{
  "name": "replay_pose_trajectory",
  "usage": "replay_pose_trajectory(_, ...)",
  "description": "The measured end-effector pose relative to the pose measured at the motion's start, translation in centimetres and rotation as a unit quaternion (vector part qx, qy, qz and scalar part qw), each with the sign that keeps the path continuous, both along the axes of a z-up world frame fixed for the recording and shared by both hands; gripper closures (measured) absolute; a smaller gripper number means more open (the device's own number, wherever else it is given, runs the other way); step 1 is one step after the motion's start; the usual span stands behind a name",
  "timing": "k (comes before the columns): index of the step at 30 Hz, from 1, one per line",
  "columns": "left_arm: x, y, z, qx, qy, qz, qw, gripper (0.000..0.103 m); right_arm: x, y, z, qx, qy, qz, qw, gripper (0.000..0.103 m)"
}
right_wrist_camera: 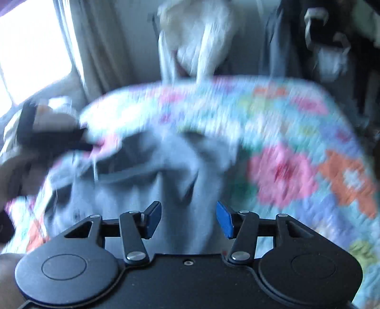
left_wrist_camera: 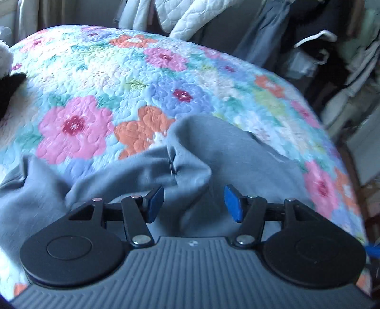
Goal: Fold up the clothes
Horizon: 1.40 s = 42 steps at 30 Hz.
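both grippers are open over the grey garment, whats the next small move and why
Probably lower the left gripper and close it on the raised ridge of the grey garment just ahead of it. The garment lies bunched and wrinkled on the floral quilt, neither gripper holds it, and the right gripper view is motion-blurred.

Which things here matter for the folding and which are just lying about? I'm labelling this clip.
Part of the job:
grey garment, rumpled on the quilt
left gripper, open
right gripper, open

Just lying about:
floral quilt
white quilted cloth hanging behind
black item at the left edge
curtain
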State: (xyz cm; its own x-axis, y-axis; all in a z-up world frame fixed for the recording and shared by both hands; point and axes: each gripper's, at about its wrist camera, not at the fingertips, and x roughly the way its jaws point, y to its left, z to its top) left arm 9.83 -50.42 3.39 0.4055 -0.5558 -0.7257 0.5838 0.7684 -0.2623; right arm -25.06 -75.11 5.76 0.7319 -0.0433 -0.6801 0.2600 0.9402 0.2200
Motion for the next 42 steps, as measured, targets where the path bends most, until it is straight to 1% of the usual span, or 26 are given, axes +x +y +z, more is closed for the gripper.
replay_pose_trajectory(1, 0.2, -1.4, -0.5, 0.012, -0.022, 0.004, 0.9997, 0.046, -0.1, -0.2, -0.8, -0.004, 0.009, -0.001, 1.0, 0.046)
replay_pose_trajectory(2, 0.4, -2.6, -0.9, 0.031, -0.051, 0.014, 0.9981, 0.039, -0.4, -0.6, -1.6, -0.001, 0.015, 0.001, 1.0, 0.046)
replay_pose_trajectory(3, 0.8, -3.8, -1.5, 0.054, -0.077, 0.026, 0.9952, 0.024, -0.6, -1.3, -2.2, 0.008, 0.016, 0.002, 1.0, 0.046)
replay_pose_trajectory(5, 1.8, -6.0, -3.0, 0.093, -0.118, 0.044, 0.9876, 0.019, -0.6, -2.7, -3.1, 0.022, 0.011, -0.003, 1.0, 0.046)
replay_pose_trajectory(6, 2.2, -6.8, -3.6, 0.104, -0.119, 0.042, 0.9865, 0.022, -0.4, -3.5, -3.3, 0.027, 0.005, -0.009, 1.0, 0.046)
replay_pose_trajectory(7, 2.6, -7.6, -4.2, 0.113, -0.119, 0.04, 0.9855, 0.032, -0.2, -4.2, -3.6, 0.032, -0.002, -0.015, 0.999, 0.046)
replay_pose_trajectory(8, 2.5, -8.2, -4.4, 0.112, -0.107, 0.019, 0.9878, 0.089, -0.1, -4.6, -3.8, 0.033, -0.009, -0.022, 0.999, 0.046)
replay_pose_trajectory(9, 2.1, -8.5, -4.3, 0.091, -0.088, -0.008, 0.992, 0.101, 0.3, -5.1, -4.1, 0.036, -0.016, -0.028, 0.999, 0.045)
replay_pose_trajectory(11, -0.1, -8.5, -3.4, 0.032, -0.065, -0.05, 0.9961, 0.101, 0.9, -5.9, -4.7, 0.042, -0.029, -0.04, 0.998, 0.045)
replay_pose_trajectory(13, -4.3, -8.5, -2.4, 0.009, -0.083, -0.115, 0.9899, 0.101, 1.2, -6.2, -5.6, 0.052, -0.03, -0.04, 0.997, 0.045)
replay_pose_trajectory(15, -8.4, -8.6, -2.5, 0.011, -0.071, -0.178, 0.9814, 0.101, 1.3, -6.4, -6.4, 0.066, -0.029, -0.039, 0.997, 0.045)
replay_pose_trajectory(17, -11.3, -8.5, -3.6, 0.036, -0.03, -0.242, 0.9691, 0.1, 1.1, -6.4, -6.8, 0.083, -0.033, -0.038, 0.995, 0.045)
replay_pose_trajectory(19, -13.1, -8.0, -4.7, 0.068, -0.009, -0.269, 0.9607, 0.098, 1.3, -6.8, -6.8, 0.102, -0.037, -0.041, 0.993, 0.045)
replay_pose_trajectory(20, -13.6, -7.6, -4.9, 0.085, -0.014, -0.277, 0.9569, 0.095, 1.5, -7.1, -6.8, 0.111, -0.04, -0.042, 0.992, 0.045)
replay_pose_trajectory(22, -13.6, -6.3, -4.4, 0.098, -0.025, -0.268, 0.9581, 0.09, 2.3, -7.2, -6.6, 0.117, -0.049, -0.039, 0.991, 0.045)
replay_pose_trajectory(24, -12.6, -4.8, -3.2, 0.082, -0.02, -0.234, 0.9685, 0.069, 3.4, -7.1, -6.3, 0.108, -0.053, -0.028, 0.992, 0.045)
replay_pose_trajectory(27, -10.9, -3.5, -1.6, 0.047, -0.037, -0.172, 0.9834, 0.056, 4.9, -6.4, -6.4, 0.107, -0.06, -0.006, 0.992, 0.045)
replay_pose_trajectory(28, -10.6, -3.4, -1.4, 0.035, -0.051, -0.165, 0.9844, 0.052, 5.4, -6.0, -6.6, 0.109, -0.06, -0.001, 0.992, 0.045)
replay_pose_trajectory(30, -10.3, -4.1, -1.8, 0.028, -0.064, -0.168, 0.9833, 0.018, 6.3, -5.5, -7.0, 0.108, -0.057, 0.004, 0.993, 0.045)
replay_pose_trajectory(31, -10.1, -5.0, -2.5, 0.041, -0.056, -0.176, 0.9819, 0.011, 6.7, -5.2, -7.1, 0.105, -0.055, 0.003, 0.993, 0.045)
replay_pose_trajectory(32, -9.9, -5.9, -3.3, 0.054, -0.049, -0.183, 0.9804, 0.006, 7.0, -4.9, -7.3, 0.102, -0.052, 0.002, 0.993, 0.045)
replay_pose_trajectory(35, -9.8, -8.5, -5.7, 0.071, -0.038, -0.199, 0.9766, 0.006, 7.6, -4.9, -7.4, 0.097, -0.045, -0.009, 0.994, 0.045)
replay_pose_trajectory(37, -10.4, -9.9, -6.8, 0.1, -0.071, -0.22, 0.9678, 0.014, 7.8, -5.3, -7.1, 0.08, -0.042, -0.02, 0.996, 0.044)
replay_pose_trajectory(38, -10.7, -10.6, -7.3, 0.117, -0.086, -0.229, 0.9625, 0.061, 7.9, -5.5, -7.0, 0.071, -0.04, -0.024, 0.996, 0.043)
replay_pose_trajectory(39, -10.6, -11.2, -7.5, 0.157, -0.086, -0.231, 0.9564, 0.09, 8.0, -5.7, -6.8, 0.062, -0.039, -0.028, 0.997, 0.043)
replay_pose_trajectory(42, -8.8, -11.0, -5.8, 0.142, -0.062, -0.198, 0.9679, 0.092, 9.0, -5.8, -6.8, 0.034, -0.018, -0.014, 0.999, 0.043)
